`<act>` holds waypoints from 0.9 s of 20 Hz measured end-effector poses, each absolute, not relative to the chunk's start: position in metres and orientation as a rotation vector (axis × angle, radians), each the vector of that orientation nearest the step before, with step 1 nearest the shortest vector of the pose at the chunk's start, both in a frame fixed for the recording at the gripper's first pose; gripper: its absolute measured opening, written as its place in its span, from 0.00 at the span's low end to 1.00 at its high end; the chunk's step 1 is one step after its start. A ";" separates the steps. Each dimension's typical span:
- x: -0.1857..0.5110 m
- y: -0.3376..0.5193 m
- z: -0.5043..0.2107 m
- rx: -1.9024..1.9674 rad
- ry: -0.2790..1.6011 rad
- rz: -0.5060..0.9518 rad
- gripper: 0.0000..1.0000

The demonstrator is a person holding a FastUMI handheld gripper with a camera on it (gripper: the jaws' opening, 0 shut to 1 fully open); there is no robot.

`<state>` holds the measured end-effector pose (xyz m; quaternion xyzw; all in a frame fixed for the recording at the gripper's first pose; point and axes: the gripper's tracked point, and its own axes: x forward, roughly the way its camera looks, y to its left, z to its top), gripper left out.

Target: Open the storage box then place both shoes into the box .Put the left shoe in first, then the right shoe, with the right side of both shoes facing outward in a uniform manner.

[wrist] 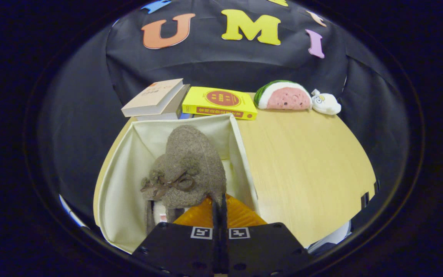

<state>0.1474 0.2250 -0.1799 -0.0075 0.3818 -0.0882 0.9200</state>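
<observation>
Cream fabric lines the open storage box, which stands on the left part of the wooden bench. Inside it lies a brown fuzzy shoe with a small bow, its near end just ahead of the gripper. The jaws are pressed together and pinch nothing I can see. Far behind the box are books, a yellow book and two plush toys.
</observation>
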 end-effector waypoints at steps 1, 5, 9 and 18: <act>0.147 0.225 -0.180 -0.013 0.782 -0.179 0.02; 0.144 0.225 -0.178 0.009 0.773 -0.148 0.04; 0.136 0.224 -0.160 0.035 0.722 -0.108 0.09; 0.088 0.154 -0.028 -0.054 0.274 -0.167 0.36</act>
